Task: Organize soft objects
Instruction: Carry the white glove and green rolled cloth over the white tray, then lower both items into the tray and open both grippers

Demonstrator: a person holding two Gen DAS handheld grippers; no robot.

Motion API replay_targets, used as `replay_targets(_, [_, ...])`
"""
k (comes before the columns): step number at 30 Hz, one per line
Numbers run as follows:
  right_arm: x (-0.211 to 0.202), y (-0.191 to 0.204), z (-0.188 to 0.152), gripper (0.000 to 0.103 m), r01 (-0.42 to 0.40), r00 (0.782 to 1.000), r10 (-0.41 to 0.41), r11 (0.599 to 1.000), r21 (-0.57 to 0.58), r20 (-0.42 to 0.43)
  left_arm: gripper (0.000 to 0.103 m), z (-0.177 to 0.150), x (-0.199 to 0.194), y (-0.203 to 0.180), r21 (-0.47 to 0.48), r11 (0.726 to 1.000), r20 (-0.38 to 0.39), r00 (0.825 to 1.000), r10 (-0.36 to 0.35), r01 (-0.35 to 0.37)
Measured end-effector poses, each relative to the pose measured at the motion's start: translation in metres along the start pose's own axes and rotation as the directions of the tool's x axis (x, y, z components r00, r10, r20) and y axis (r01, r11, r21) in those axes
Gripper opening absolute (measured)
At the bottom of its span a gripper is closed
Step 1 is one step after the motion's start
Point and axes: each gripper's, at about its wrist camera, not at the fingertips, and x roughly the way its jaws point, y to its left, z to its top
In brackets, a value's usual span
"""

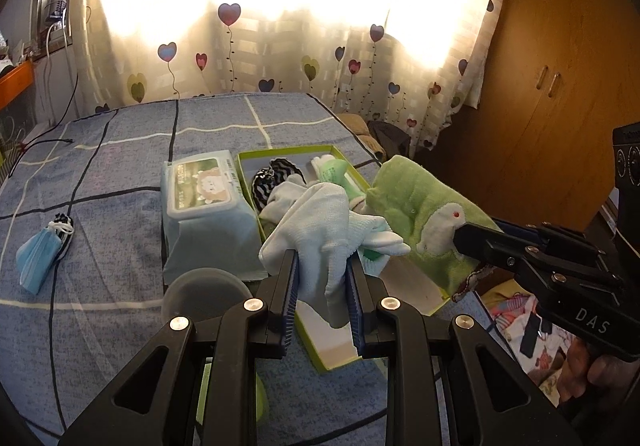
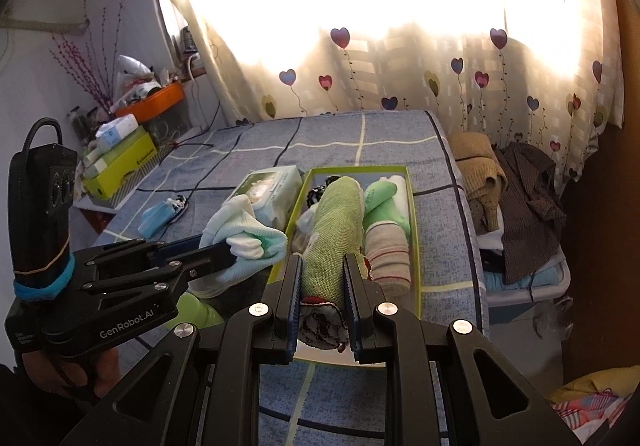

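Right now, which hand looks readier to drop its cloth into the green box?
Probably the right: its tool holds the green towel directly over the box, while the left tool's pale cloth hangs at its edge.

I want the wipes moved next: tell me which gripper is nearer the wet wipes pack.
Left. The left gripper, holding a white cloth, is just beside the wet wipes pack; the right gripper is over the box beyond.

The left gripper [image 1: 322,266] points down at the green box [image 2: 414,206], its two fingers pinched on a pale cloth [image 1: 316,218]. The right gripper [image 2: 322,266] hangs over the same box, squeezing a green towel [image 2: 336,222]. A hand [image 2: 72,370] holds the left one.
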Motion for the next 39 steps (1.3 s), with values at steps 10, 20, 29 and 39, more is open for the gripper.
replay_targets(10, [0.023, -0.026, -0.022, 0.018, 0.024, 0.996, -0.019, 0.998, 0.057, -0.082, 0.023, -0.015, 0.041, -0.02, 0.029, 0.999, -0.118, 0.993, -0.021, 0.024])
replay_targets(20, [0.053, -0.036, -0.027, 0.018, 0.007, 0.991, 0.003, 0.997, 0.073, -0.131, 0.023, -0.015, 0.07, -0.022, 0.026, 1.0, -0.18, 0.984, 0.004, 0.001])
replay_targets(29, [0.073, -0.049, -0.019, 0.018, -0.001, 0.99, 0.012, 0.997, 0.078, -0.143, 0.024, -0.014, 0.086, -0.023, 0.026, 0.999, -0.184, 0.982, 0.031, -0.027])
replay_targets(39, [0.076, -0.045, -0.028, 0.026, -0.019, 0.976, 0.028, 0.999, 0.047, -0.216, 0.04, -0.014, 0.08, -0.024, 0.029, 1.0, -0.179, 0.984, 0.017, -0.012])
